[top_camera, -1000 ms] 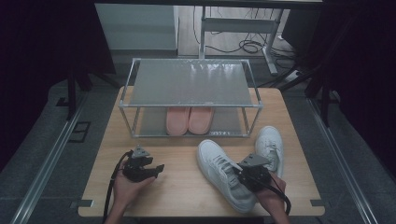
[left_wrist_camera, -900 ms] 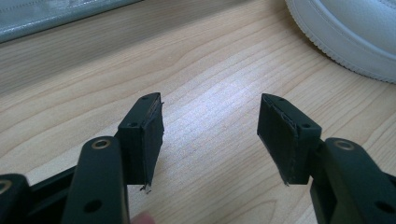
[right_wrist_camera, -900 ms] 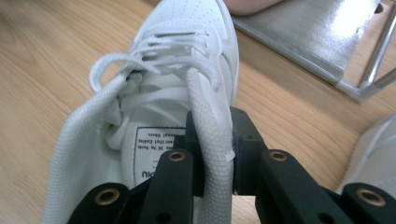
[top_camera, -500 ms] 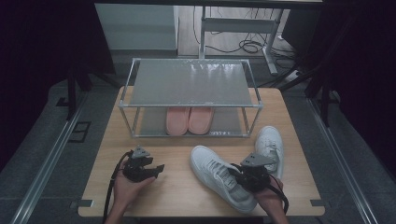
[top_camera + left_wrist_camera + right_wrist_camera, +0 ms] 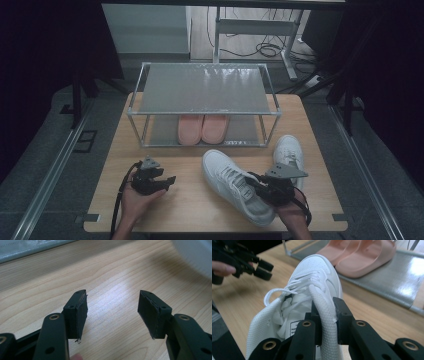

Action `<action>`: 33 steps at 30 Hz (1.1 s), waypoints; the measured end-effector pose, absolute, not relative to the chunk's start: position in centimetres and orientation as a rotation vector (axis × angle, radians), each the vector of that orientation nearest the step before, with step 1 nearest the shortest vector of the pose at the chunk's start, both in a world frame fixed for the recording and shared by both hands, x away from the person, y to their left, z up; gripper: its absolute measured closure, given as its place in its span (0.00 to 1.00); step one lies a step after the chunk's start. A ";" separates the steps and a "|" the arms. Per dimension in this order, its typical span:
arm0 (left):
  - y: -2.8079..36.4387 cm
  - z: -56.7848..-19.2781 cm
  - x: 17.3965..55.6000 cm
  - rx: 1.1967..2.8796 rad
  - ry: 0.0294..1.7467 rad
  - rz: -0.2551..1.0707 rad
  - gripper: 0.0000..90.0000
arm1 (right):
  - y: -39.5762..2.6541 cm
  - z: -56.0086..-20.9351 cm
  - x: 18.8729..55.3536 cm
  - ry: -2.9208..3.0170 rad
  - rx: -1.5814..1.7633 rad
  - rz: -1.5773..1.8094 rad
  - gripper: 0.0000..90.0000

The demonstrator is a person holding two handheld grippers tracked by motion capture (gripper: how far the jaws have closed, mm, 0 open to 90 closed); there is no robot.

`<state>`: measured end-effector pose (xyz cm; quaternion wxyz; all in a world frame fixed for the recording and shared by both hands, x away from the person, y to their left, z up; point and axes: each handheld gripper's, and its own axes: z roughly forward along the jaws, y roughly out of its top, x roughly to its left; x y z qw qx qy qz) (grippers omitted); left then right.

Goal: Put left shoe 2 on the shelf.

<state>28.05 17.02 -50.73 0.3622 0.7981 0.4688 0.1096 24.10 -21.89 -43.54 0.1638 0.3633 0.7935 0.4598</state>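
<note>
Held sneaker point(image 5: 231, 184): white, laced, lying on the wooden table point(image 5: 190, 205) at about 5 o'clock from the table's middle; long axis runs from toe at 11 o'clock to heel at 5 o'clock in the high view. A printed label sits inside the tongue, too small to read; no brand mark legible. The right gripper point(image 5: 325, 315) has its jaws clamped on the padded collar edge at the heel end. Count: two white sneakers, the second sneaker point(image 5: 288, 156) lying just beside at 3 o'clock, toe toward 12; two pink slippers point(image 5: 202, 128), side by side on the lower tier of the metal shoe rack point(image 5: 202, 89) at 12 o'clock. The left gripper point(image 5: 112, 311) rests at 9 o'clock, well apart from the shoe, jaws spread wide with bare table between them.
</note>
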 end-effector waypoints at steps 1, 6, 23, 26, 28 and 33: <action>17.0 -50.7 28.1 2.056 1.209 0.283 0.46 | -22.2 -43.1 24.0 2.239 1.035 1.336 0.90; 17.0 -50.8 28.1 2.061 1.209 0.285 0.46 | -23.0 -42.2 23.8 2.188 1.035 1.398 0.90; 17.1 -50.5 28.1 2.050 1.210 0.287 0.46 | -24.0 -39.0 23.9 2.088 0.989 1.564 0.90; 17.2 -50.4 28.1 2.047 1.211 0.286 0.46 | -23.8 -38.3 24.3 2.069 0.981 1.602 0.90; 17.3 -50.5 28.1 2.041 1.213 0.285 0.46 | -23.3 -37.5 24.7 2.065 0.962 1.623 0.90; 17.3 -50.5 28.1 2.041 1.212 0.281 0.46 | -22.6 -36.1 25.5 2.057 0.935 1.660 0.90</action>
